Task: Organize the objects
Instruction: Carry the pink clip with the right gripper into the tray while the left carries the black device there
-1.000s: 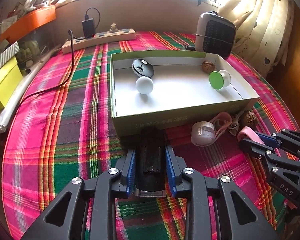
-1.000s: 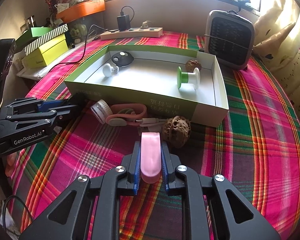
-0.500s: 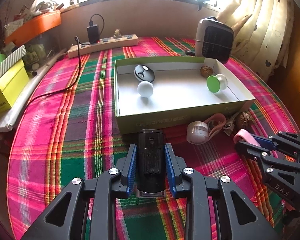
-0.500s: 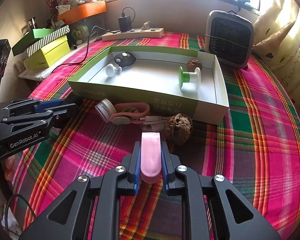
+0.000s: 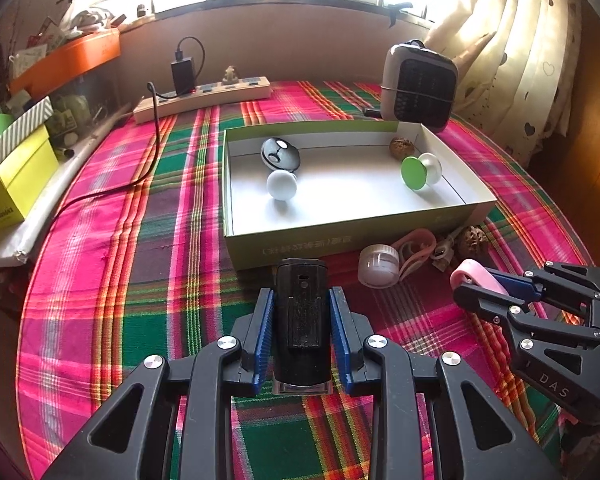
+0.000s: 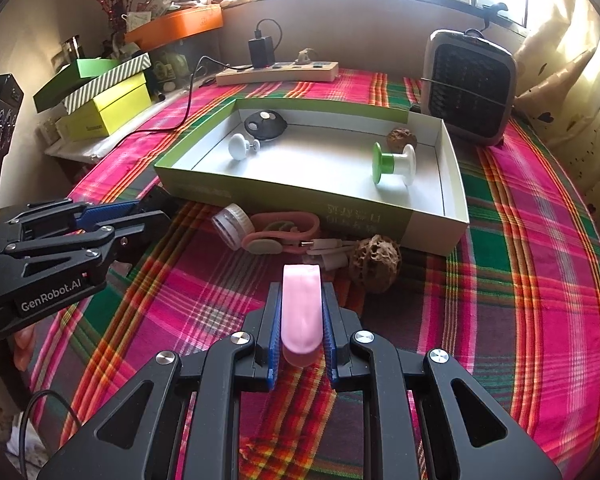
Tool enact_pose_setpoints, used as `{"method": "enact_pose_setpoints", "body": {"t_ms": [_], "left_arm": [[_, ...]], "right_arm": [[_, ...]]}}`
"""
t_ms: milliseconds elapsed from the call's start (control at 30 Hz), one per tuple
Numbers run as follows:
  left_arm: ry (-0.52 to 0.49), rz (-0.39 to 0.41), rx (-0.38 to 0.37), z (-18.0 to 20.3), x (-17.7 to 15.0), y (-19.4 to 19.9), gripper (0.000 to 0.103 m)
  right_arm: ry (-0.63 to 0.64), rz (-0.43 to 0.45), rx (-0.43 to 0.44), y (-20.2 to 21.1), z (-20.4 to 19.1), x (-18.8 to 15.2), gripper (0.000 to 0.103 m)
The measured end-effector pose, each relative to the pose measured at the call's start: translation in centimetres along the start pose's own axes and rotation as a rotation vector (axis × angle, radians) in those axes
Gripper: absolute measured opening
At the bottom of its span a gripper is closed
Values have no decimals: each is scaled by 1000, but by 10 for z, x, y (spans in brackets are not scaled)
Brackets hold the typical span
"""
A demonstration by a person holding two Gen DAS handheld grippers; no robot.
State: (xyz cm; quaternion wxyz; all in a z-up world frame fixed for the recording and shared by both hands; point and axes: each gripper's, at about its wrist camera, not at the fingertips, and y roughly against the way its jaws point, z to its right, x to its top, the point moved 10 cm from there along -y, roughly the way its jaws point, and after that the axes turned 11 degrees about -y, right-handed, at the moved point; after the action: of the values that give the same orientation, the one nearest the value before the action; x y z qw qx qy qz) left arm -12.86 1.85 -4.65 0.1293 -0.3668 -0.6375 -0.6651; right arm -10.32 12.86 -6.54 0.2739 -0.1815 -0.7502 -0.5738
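My left gripper (image 5: 301, 296) is shut on a black rectangular device (image 5: 301, 320), held above the cloth in front of the green box (image 5: 340, 240). My right gripper (image 6: 301, 296) is shut on a pink flat piece (image 6: 301, 312), also lifted, and shows at the right of the left wrist view (image 5: 484, 284). The box (image 6: 380, 216) holds a black round thing (image 6: 265, 124), a white knob (image 6: 238, 146), a green-and-white spool (image 6: 394, 164) and a walnut (image 6: 401, 139). In front of it lie a clear jar (image 6: 232, 226), a pink strap (image 6: 284, 232), a white cable (image 6: 332, 254) and a second walnut (image 6: 374, 262).
A small heater (image 6: 470, 88) stands behind the box at the right. A power strip (image 6: 276, 72) with a charger lies at the back. Yellow and striped boxes (image 6: 104, 100) are stacked at the left. The plaid cloth (image 6: 520, 280) covers the round table.
Both grippers have lifted and drawn back from the box, each keeping its object. The box and loose items look smaller and farther away.
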Motion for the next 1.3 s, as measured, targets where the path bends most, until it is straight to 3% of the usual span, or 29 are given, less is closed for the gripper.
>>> {"method": "enact_pose_setpoints", "body": {"t_ms": [433, 800, 1300], "left_arm": [[5, 27, -3, -4, 11, 9, 25], [29, 43, -7, -14, 30, 5, 25], [36, 21, -20, -18, 47, -21, 25]], "right_arm": [[-5, 35, 34, 14, -5, 13, 19], [4, 80, 50, 22, -7, 51, 18], [15, 56, 73, -14, -7, 100, 19]]}}
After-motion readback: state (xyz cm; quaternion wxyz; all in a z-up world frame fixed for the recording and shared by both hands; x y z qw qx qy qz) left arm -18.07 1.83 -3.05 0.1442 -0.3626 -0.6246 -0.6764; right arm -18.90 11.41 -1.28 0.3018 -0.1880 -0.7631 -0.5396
